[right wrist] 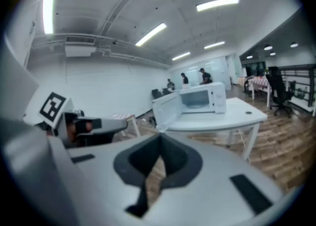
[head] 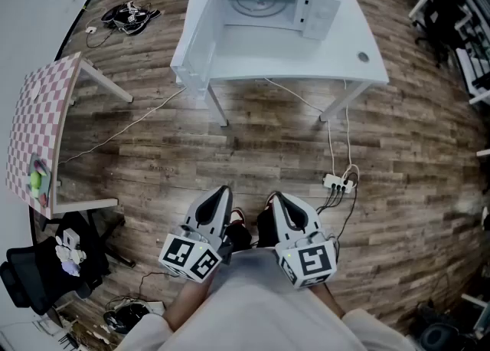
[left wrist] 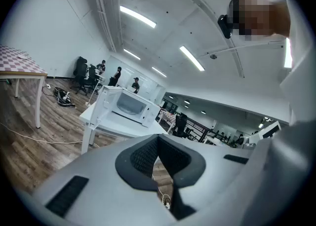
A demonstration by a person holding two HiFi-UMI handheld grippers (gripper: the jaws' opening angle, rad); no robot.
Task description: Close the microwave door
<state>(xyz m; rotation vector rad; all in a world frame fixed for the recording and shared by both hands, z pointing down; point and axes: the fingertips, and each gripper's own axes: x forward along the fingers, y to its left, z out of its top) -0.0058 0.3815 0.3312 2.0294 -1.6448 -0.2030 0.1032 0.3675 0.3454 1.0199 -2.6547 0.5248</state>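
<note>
A white microwave (head: 268, 4) stands on a white table (head: 306, 62) at the far side of the wooden floor. Its door (head: 197, 35) hangs wide open, swung out to the left. The left gripper view also shows the microwave (left wrist: 129, 105), and in the right gripper view the microwave (right wrist: 200, 98) has its open door (right wrist: 165, 111) facing me. Both grippers are held low near the person's body, well short of the table. My left gripper (head: 220, 195) and right gripper (head: 280, 201) are shut, with nothing held.
A pink checkered table (head: 34, 127) stands at the left. A power strip (head: 337, 182) with cables lies on the floor under the white table's right side. A black chair (head: 42, 269) is at the lower left. A cable heap (head: 130, 14) lies at the far left.
</note>
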